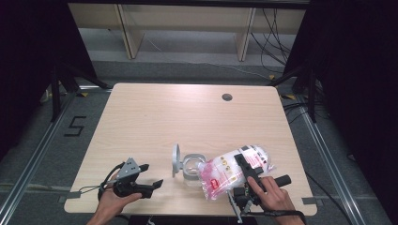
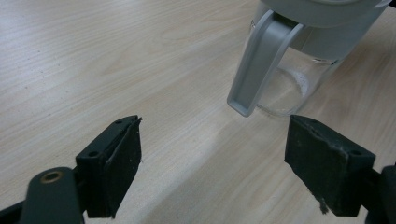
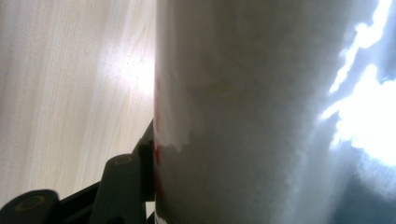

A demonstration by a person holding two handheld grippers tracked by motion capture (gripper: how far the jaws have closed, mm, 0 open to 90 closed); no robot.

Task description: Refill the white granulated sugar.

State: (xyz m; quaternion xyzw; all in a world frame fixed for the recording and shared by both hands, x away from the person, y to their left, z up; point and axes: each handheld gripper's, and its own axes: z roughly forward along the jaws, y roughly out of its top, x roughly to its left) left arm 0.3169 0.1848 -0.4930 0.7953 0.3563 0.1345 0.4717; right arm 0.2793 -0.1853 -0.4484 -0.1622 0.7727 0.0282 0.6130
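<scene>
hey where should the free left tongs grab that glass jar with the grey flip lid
Probably the clear glass body of the jar, approached level from its left, where the open left tongs already face it. The raised grey lid stands on that side, so close below it; the bag crowds the right.

"5" on the floor (image 1: 75,126)

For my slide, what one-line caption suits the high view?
Right gripper tips a plastic bag toward an open glass jar while the left gripper waits open.

Left tongs (image 1: 151,176) agape, right tongs (image 1: 243,164) clamped
</scene>
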